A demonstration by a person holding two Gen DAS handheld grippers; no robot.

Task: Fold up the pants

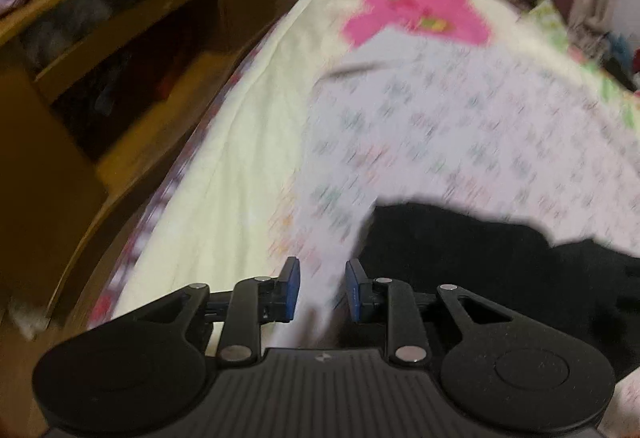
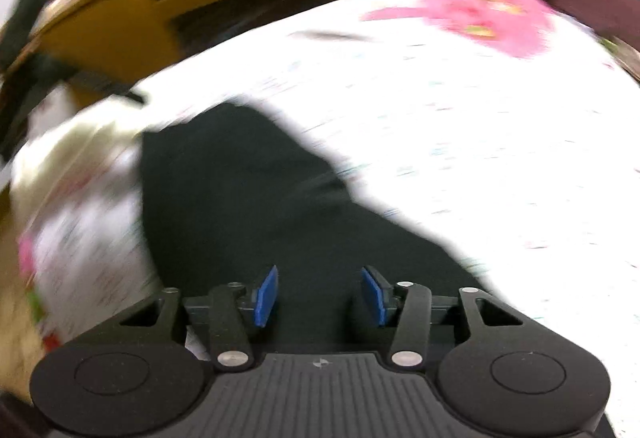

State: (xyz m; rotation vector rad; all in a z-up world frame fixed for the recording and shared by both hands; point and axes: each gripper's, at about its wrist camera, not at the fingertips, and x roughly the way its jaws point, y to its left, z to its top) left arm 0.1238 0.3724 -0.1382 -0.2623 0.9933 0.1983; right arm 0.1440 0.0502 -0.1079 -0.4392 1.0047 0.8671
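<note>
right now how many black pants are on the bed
1. The black pants lie on the patterned bed sheet, just ahead of the open right tool and to the right of the open left tool. Motion blur could hide others.

Both wrist views close above bed (image 1: pixel 224 158)

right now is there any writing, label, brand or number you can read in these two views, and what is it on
No readable text in either view.
Left gripper: only a small pale mark on its body, no letters.
Right gripper: the same kind of mark, no letters.
Bedsheet: blurred print, pattern only.
Black pants: no label showing.
</note>
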